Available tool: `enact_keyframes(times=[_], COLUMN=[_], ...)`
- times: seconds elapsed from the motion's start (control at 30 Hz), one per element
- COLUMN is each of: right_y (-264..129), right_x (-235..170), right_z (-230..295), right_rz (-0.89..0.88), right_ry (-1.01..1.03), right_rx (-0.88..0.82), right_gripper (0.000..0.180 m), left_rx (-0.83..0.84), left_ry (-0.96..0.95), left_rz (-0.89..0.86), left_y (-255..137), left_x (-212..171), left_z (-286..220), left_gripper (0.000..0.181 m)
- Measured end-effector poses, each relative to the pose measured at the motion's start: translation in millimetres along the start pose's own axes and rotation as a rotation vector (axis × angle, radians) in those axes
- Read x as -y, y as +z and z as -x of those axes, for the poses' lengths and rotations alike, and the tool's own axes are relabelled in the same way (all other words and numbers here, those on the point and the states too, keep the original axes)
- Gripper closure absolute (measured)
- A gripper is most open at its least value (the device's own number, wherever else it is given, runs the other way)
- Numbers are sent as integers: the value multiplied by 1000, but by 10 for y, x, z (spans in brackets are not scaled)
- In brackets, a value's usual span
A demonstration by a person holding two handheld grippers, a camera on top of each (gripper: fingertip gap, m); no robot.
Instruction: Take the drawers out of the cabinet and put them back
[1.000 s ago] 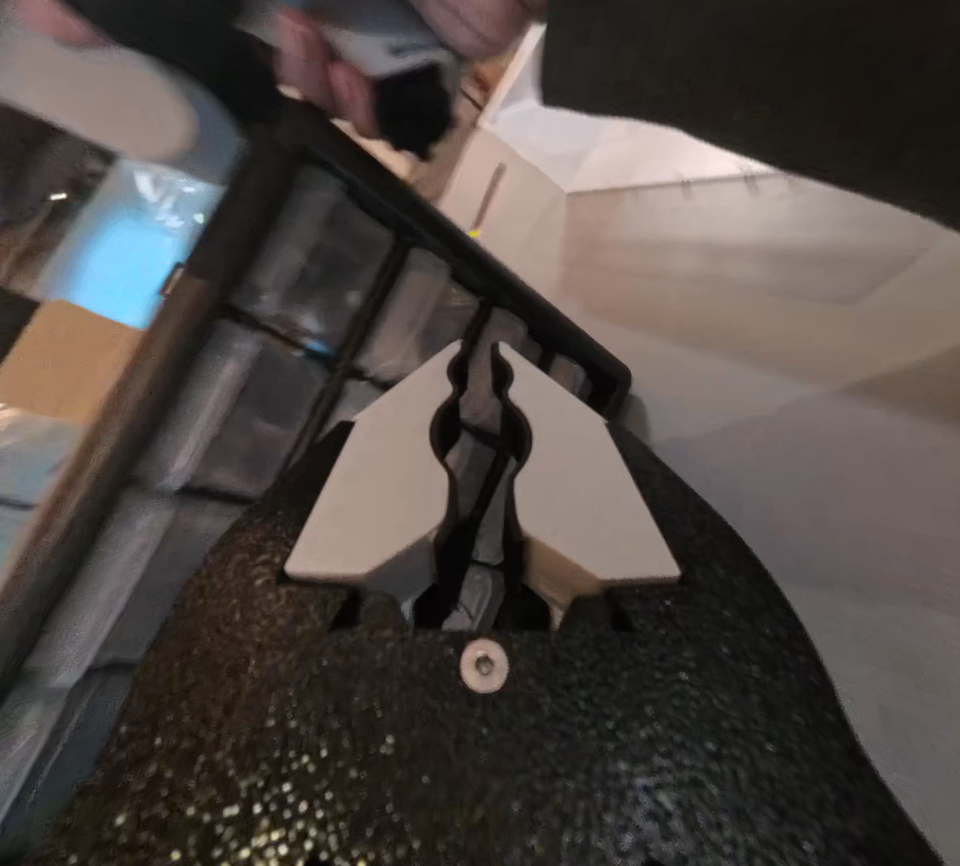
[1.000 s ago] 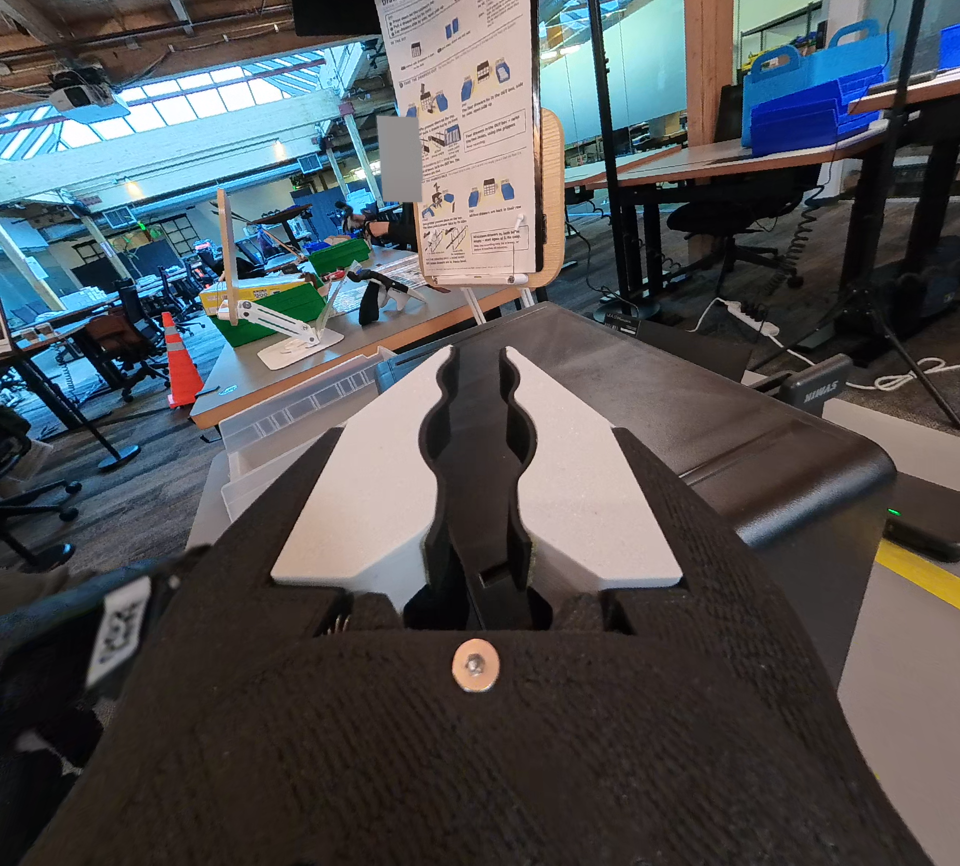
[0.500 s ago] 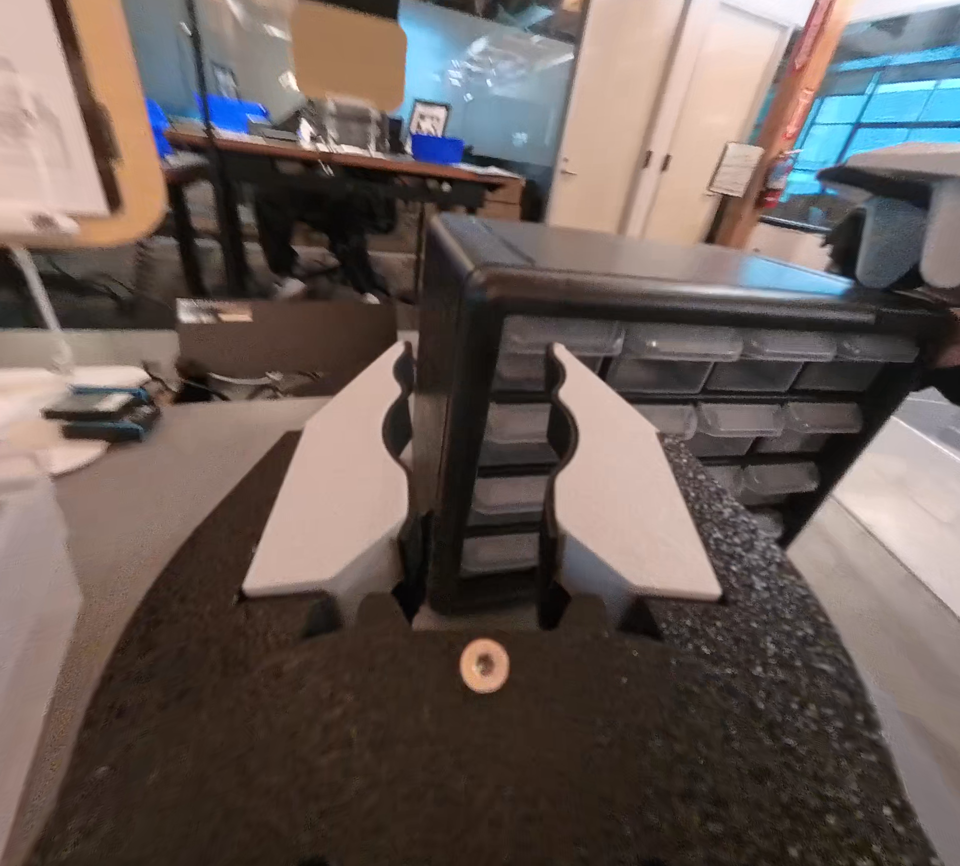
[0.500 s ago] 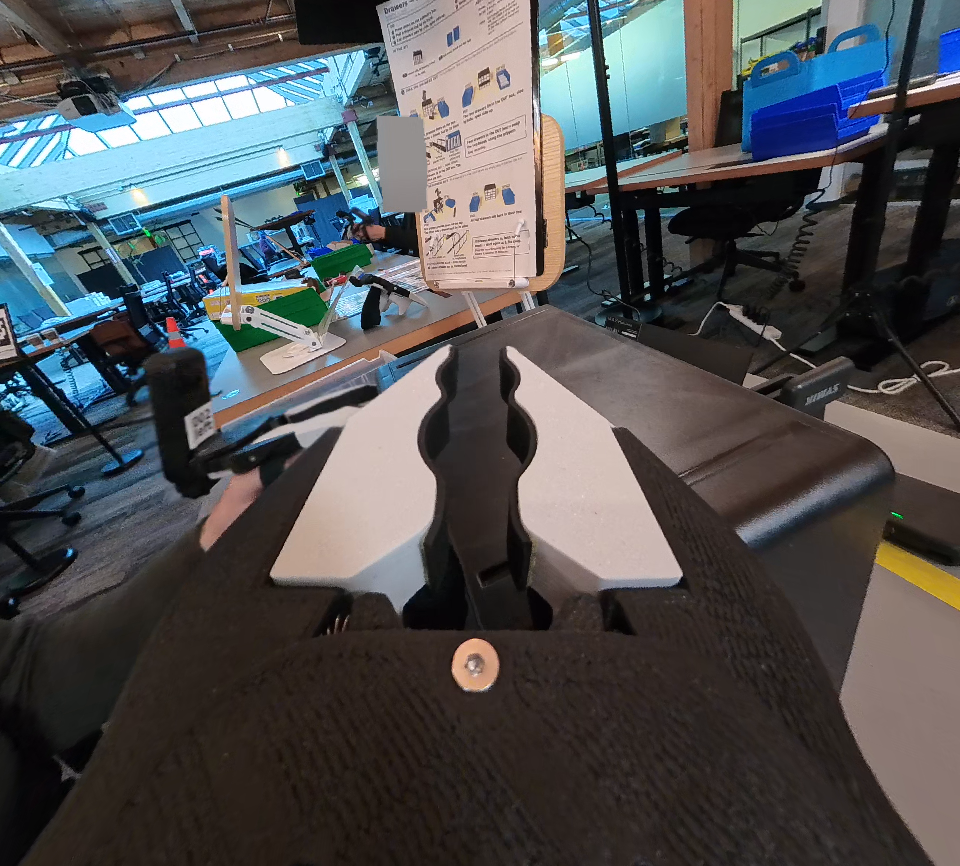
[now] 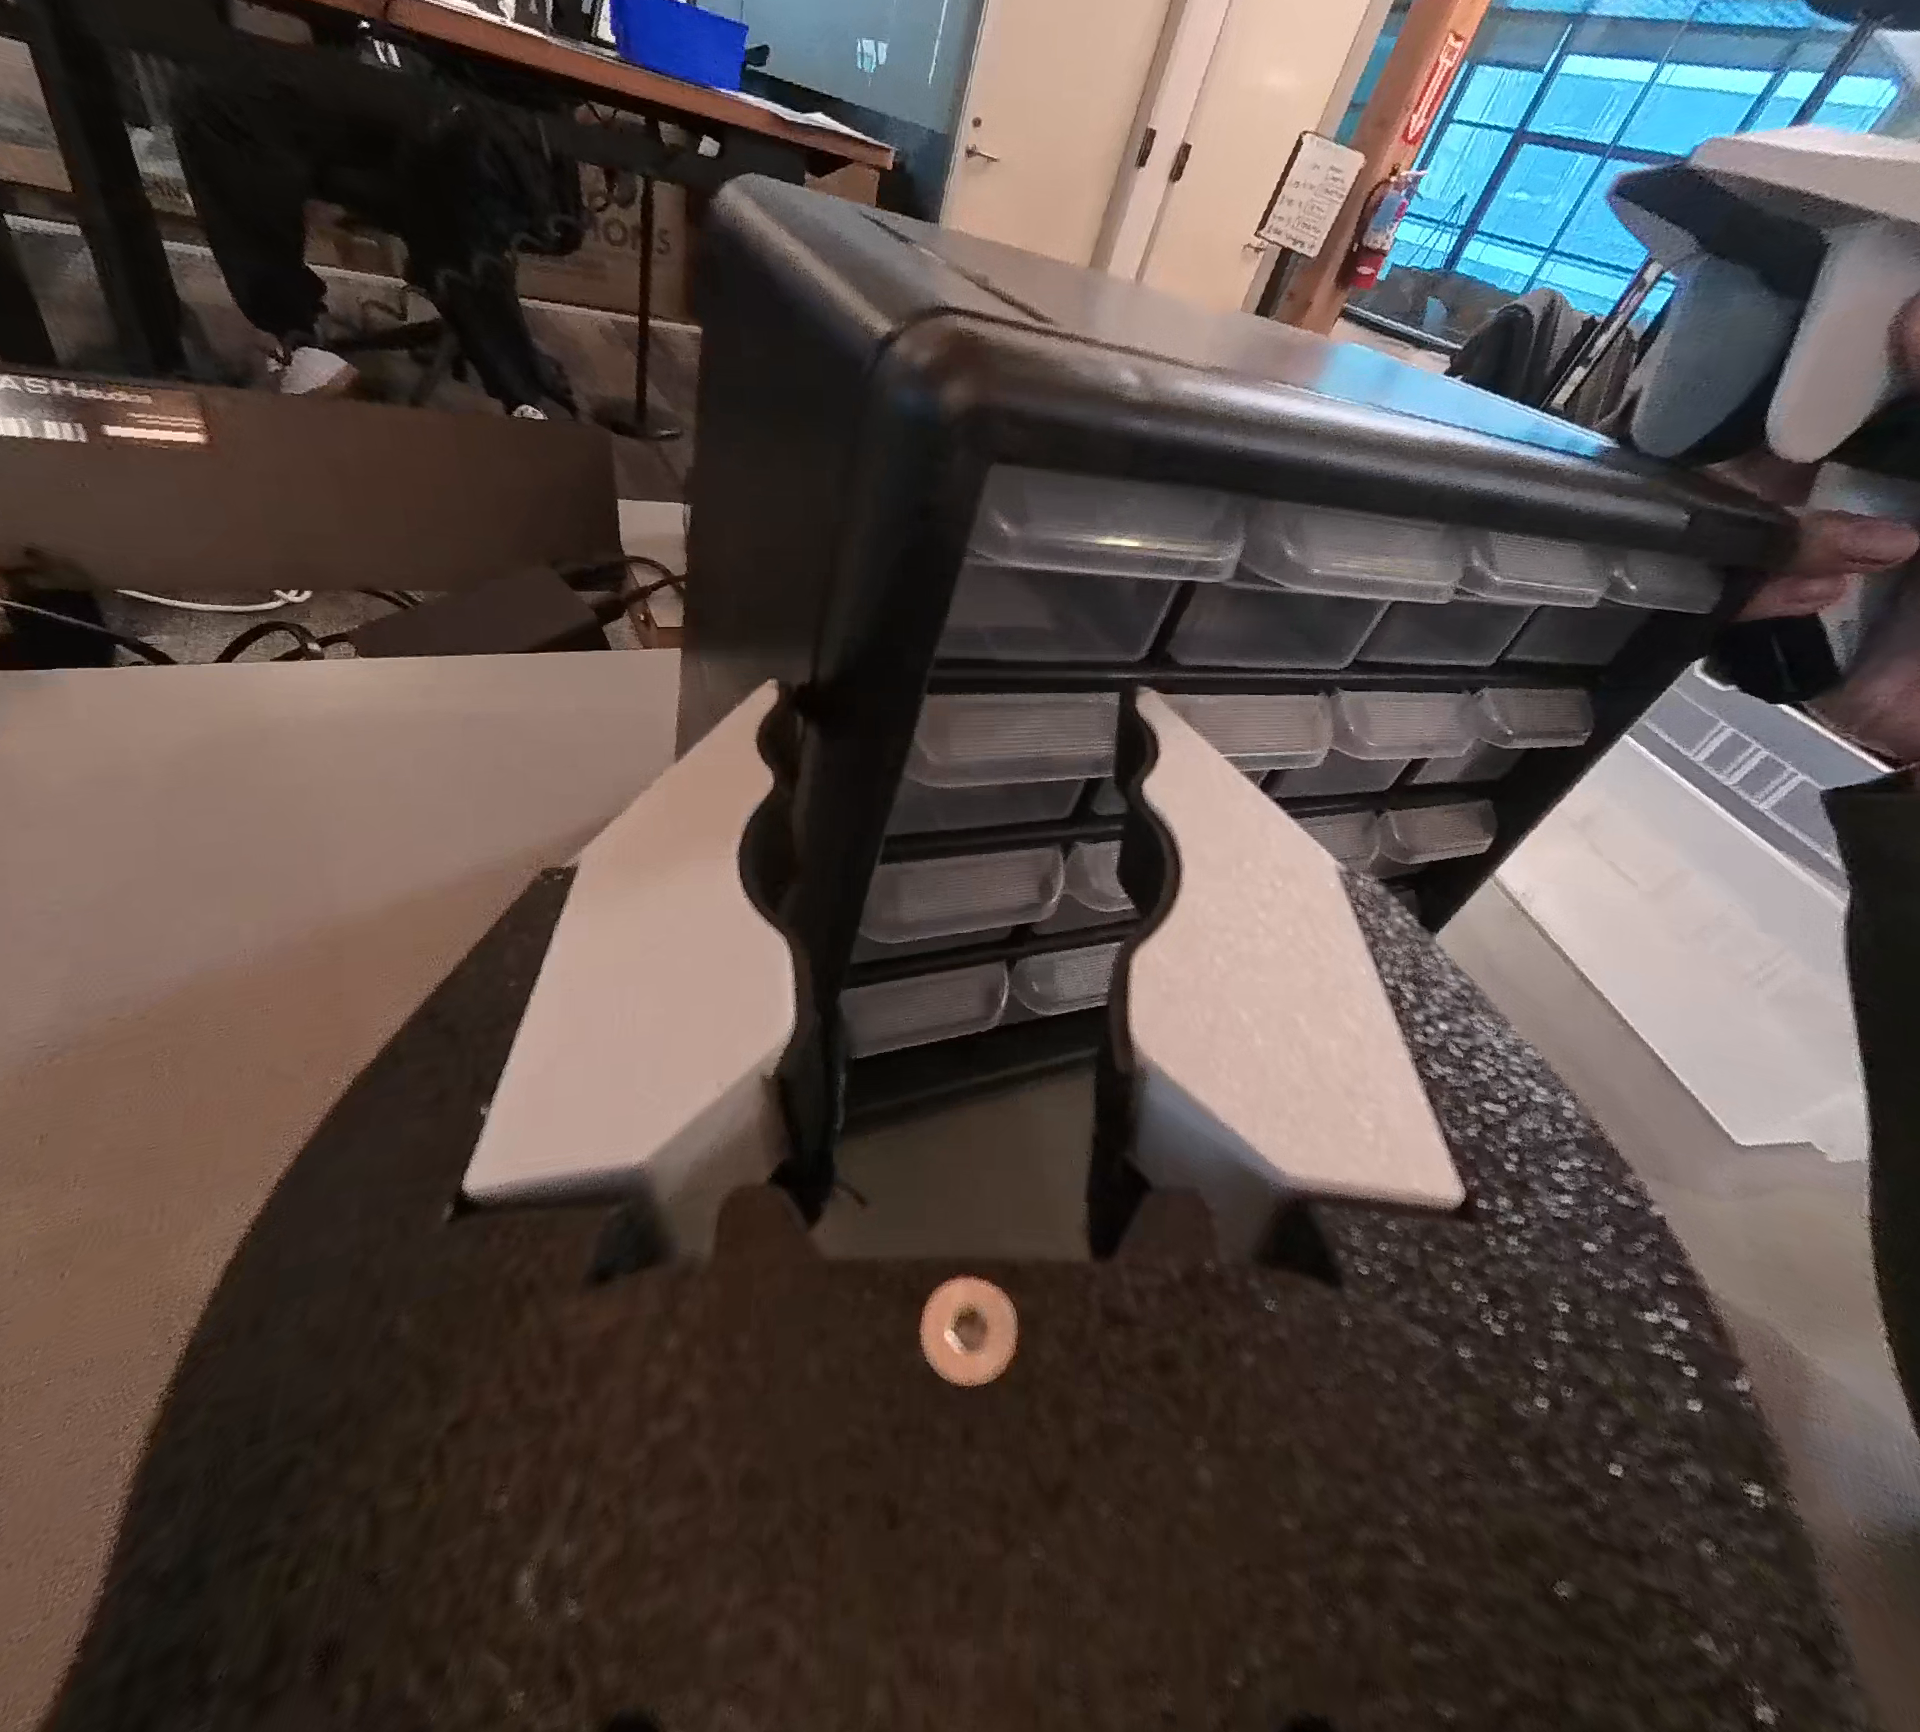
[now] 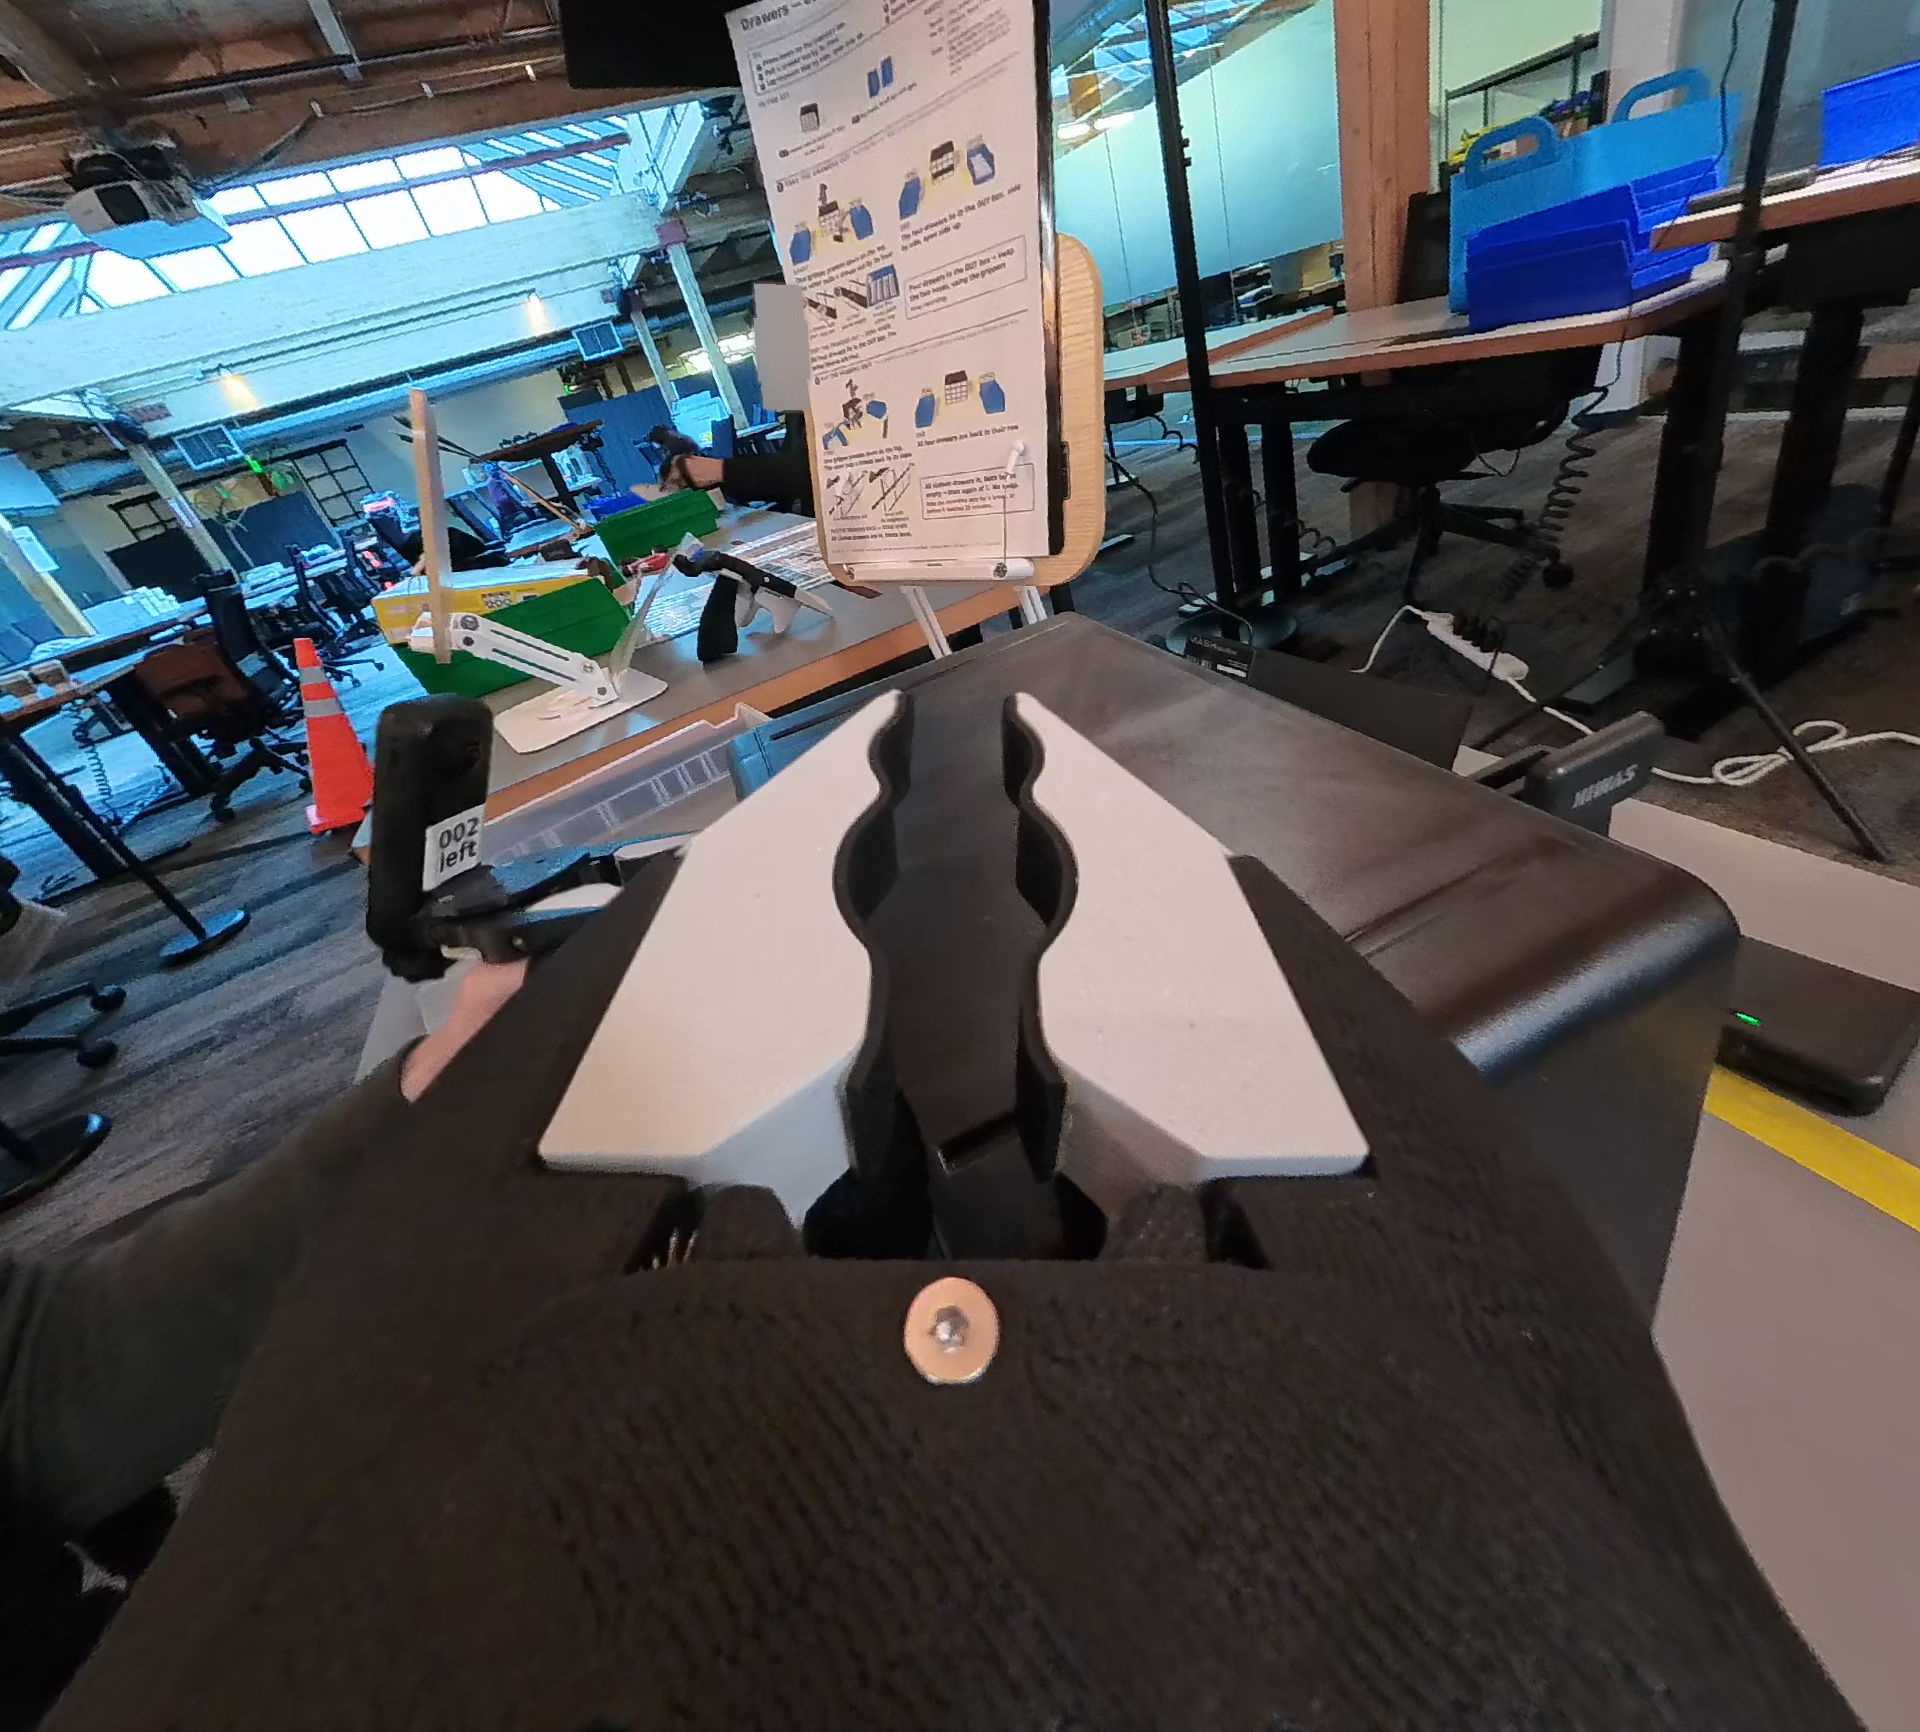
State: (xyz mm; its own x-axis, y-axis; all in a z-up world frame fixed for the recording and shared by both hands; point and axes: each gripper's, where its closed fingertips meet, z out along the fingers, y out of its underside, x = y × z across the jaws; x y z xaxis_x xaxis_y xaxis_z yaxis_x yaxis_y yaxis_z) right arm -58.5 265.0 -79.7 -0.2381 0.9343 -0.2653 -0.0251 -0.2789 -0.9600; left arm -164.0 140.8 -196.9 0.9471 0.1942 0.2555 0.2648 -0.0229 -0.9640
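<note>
A black cabinet (image 5: 1143,352) with several rows of clear plastic drawers (image 5: 1101,560) stands on the grey table (image 5: 260,851). All drawers in view sit in their slots. My left gripper (image 5: 956,706) is open, level with the cabinet's front left corner, one finger to each side of the left drawer column. My right gripper (image 6: 956,700) is shut and empty, resting on the cabinet's top (image 6: 1351,809) near its right end. It also shows in the left wrist view (image 5: 1766,332). The left gripper's handle shows in the right wrist view (image 6: 426,830).
A clear plastic bin (image 5: 1714,955) lies to the cabinet's right, and another (image 6: 623,789) lies beyond its left end. An instruction sheet on a stand (image 6: 914,280) rises behind the cabinet. A black device with a green light (image 6: 1818,1038) and a yellow tape line (image 6: 1808,1152) lie nearby.
My left gripper swung from a tilted close view to level in front of the cabinet, opened, and came closer to the front left corner. The right gripper has stayed on the cabinet's top.
</note>
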Motion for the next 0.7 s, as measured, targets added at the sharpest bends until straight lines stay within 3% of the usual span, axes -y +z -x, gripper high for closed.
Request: enact_keyframes(times=[0.53,0.7], right_y=[-206,-249], right_x=[144,353], right_z=[-103,19], right_rz=[-34,-127], right_ry=[-88,-229], right_rx=[-140,-195], right_gripper=[155,149], left_rx=[-101,-101], left_ry=[85,200], left_rz=[142,52], left_y=[-167,-396], left_x=[-137,319], left_z=[-386,-357], left_gripper=[121,119])
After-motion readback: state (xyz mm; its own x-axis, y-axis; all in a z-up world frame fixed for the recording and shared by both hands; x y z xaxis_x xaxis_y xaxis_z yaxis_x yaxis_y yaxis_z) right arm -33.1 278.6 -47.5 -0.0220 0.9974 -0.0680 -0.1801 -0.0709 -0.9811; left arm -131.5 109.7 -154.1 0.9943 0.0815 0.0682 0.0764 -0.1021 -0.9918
